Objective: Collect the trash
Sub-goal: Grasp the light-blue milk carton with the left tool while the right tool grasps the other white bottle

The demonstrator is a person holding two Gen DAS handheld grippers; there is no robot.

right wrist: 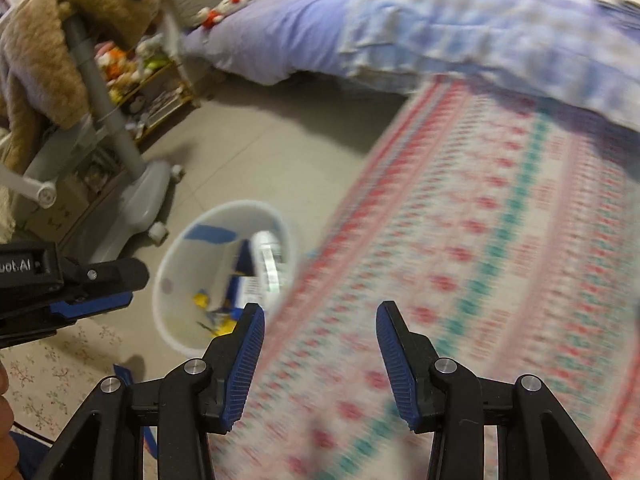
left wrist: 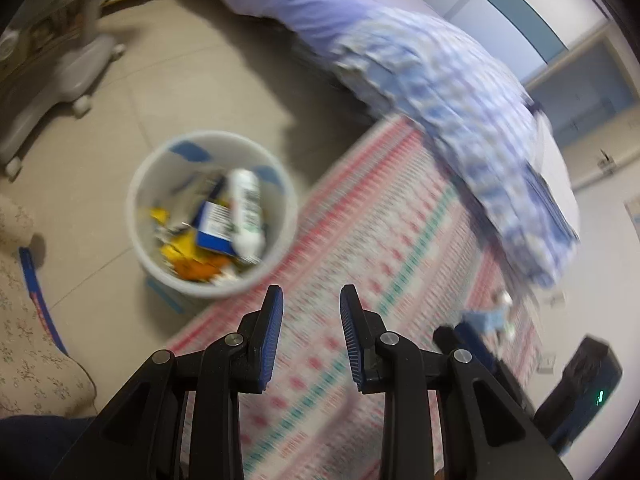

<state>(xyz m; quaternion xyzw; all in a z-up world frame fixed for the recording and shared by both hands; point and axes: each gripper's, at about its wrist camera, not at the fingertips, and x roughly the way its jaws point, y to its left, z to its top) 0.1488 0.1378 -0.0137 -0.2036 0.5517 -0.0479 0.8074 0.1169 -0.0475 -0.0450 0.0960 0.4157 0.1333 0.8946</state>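
White plastic forms the trash bin (left wrist: 212,216), which is seen standing on the tiled floor (left wrist: 112,128) just off the edge of the patterned rug (left wrist: 384,216). Several pieces of trash are already held inside it: a white bottle (left wrist: 248,212), a blue-and-white carton (left wrist: 216,228) and yellow and orange wrappers (left wrist: 188,260). Much of the collecting can therefore be judged done.

A small pale-blue object (left wrist: 490,316) is seen lying on the rug toward its far end, near the overhanging checked quilt (left wrist: 460,120); it is too blurred to be identified, but it may be a piece left to fetch.

The left gripper (left wrist: 311,300) is held over the rug's near edge beside the bin, its jaws parted and nothing between them. The right gripper (right wrist: 320,316) is likewise spread wide and empty above the rug. Both views are blurred.
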